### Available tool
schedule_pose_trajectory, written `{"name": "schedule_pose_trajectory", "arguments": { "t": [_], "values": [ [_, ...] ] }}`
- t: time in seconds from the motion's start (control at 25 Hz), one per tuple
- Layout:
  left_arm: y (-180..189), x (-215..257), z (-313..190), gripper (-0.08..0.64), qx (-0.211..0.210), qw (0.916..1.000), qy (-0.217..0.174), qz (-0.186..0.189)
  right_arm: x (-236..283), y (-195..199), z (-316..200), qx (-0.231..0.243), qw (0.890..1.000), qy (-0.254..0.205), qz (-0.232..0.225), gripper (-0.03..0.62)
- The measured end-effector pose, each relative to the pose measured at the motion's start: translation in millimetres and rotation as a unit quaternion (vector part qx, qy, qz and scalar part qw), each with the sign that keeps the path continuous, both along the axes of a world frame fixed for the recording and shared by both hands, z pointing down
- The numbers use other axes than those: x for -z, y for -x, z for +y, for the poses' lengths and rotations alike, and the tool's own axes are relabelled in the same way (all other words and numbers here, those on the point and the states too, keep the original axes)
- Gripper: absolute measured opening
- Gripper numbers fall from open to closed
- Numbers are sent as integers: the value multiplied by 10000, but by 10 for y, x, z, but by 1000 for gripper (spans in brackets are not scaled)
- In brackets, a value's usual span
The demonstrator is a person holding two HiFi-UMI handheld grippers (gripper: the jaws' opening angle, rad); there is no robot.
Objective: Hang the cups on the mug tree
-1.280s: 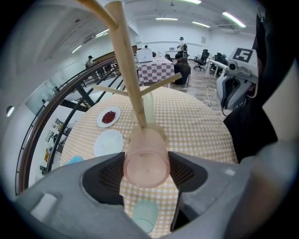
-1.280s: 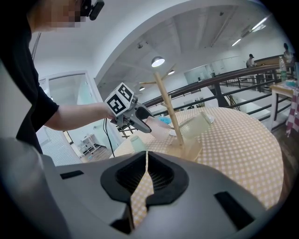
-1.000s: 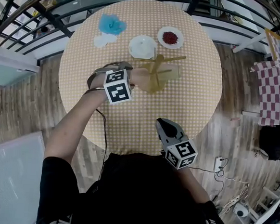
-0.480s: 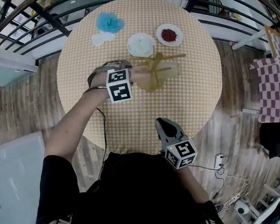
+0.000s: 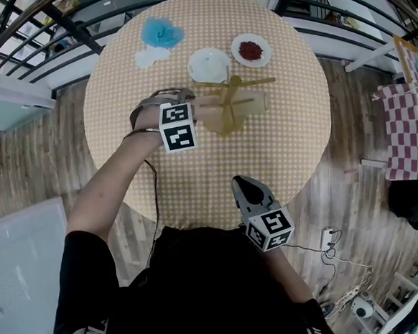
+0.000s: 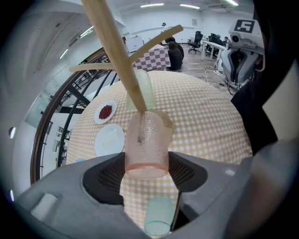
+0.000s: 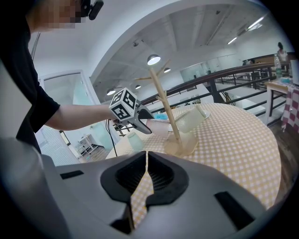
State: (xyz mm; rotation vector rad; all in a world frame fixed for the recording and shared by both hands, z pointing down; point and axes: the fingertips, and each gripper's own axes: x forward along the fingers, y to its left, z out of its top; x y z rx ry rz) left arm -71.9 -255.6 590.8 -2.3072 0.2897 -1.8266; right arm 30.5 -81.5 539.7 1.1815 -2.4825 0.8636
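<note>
Under the left tongs' (image 6: 147, 169) pink cup (image 6: 145, 148) — green cup (image 6: 159, 223), unseen overhead.

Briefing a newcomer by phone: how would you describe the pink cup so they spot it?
On the round yellow-checked table stands a wooden mug tree. The translucent pink plastic cup is at that tree, clamped in the left gripper; the hung cup and the cup on the cloth are pale green.

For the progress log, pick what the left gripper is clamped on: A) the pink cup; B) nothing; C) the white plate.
A: in the left gripper view the left gripper presses both sides of the pink cup, with a mug tree peg at the cup's far end.
</note>
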Motion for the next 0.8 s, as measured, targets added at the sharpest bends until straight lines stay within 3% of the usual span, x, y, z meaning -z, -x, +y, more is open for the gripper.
{"name": "schedule_pose_trajectory", "arguments": {
  "t": [0.4,0.8],
  "values": [
    [51,20,-13,299,-89,9997,-208,-52,-19,19,18,13,10000,-7,9,23],
    [274,239,80,305,168,9992,-371,39,110,151,65,141,9997,-187,15,23]
  ]
}}
